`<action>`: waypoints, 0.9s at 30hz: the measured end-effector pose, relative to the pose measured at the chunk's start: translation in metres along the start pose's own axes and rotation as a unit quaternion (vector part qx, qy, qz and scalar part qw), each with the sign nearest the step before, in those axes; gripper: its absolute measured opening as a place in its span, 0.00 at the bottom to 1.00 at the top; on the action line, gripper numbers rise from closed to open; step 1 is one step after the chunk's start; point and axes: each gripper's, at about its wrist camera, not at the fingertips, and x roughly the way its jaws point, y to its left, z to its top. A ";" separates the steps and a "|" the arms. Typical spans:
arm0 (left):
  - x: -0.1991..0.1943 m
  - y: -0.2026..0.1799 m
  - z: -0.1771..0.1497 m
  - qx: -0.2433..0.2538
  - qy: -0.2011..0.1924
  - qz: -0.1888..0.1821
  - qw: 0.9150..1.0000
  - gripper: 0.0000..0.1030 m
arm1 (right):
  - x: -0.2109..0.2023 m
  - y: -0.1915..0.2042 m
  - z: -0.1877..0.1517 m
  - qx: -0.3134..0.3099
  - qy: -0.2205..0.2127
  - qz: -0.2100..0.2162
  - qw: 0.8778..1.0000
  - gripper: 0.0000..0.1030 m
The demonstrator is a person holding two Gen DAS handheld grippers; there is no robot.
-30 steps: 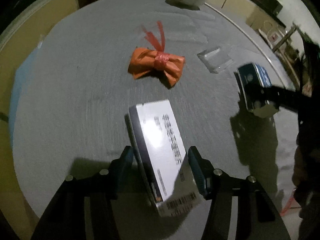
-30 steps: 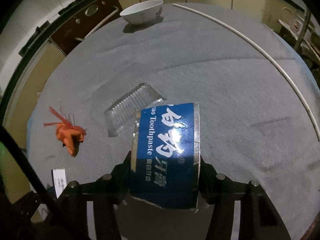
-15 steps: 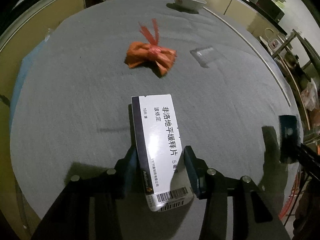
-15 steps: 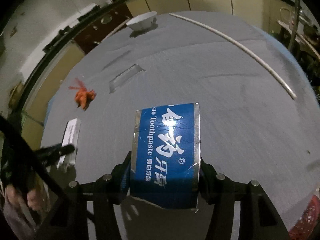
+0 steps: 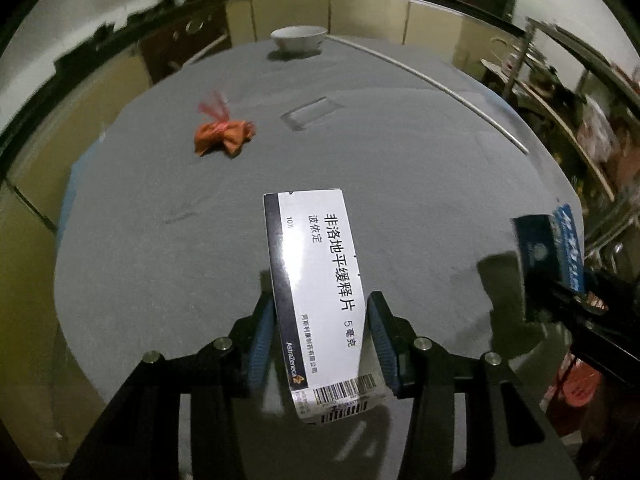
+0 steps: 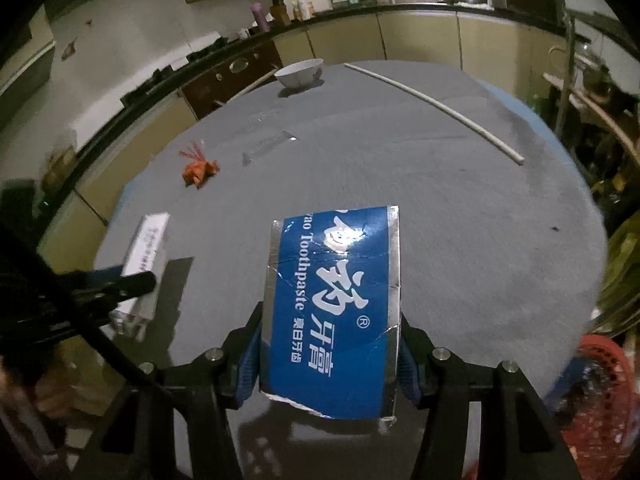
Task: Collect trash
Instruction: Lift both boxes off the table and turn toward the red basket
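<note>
Across the grey tabletop (image 5: 400, 184), kitchen cabinets (image 6: 420, 40) ring the upper frame; my left tool (image 5: 320, 334) clamps a white box (image 5: 320, 280), my right tool (image 6: 328, 354) a blue toothpaste box (image 6: 332, 300).

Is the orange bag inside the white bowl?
No, the orange bag lies on the grey table, well apart from the white bowl at the far edge.

My right tongs (image 6: 328, 344) clamp a blue toothpaste box (image 6: 332, 304) above the grey round desk (image 6: 480, 220); my left tongs (image 6: 120, 284) grip a white carton (image 6: 146, 256).
</note>
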 end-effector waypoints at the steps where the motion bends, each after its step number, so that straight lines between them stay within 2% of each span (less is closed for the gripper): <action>1: -0.002 -0.006 -0.003 0.005 -0.003 0.004 1.000 0.47 | -0.001 -0.001 -0.003 -0.003 0.002 -0.006 1.000 0.58; 4: -0.009 -0.016 -0.012 0.016 -0.011 0.016 1.000 0.47 | 0.001 -0.002 -0.009 -0.008 0.006 -0.012 1.000 0.58; 10: 0.000 -0.024 -0.020 0.029 -0.008 0.039 0.999 0.47 | 0.007 0.001 -0.016 -0.020 0.010 -0.016 1.000 0.58; 14: 0.015 -0.018 -0.019 0.021 0.005 0.036 0.999 0.47 | 0.015 0.004 -0.018 -0.035 0.013 -0.031 0.999 0.60; 27: 0.037 -0.012 -0.023 0.017 0.030 0.006 0.999 0.50 | 0.028 0.004 -0.016 -0.034 0.042 -0.032 0.998 0.65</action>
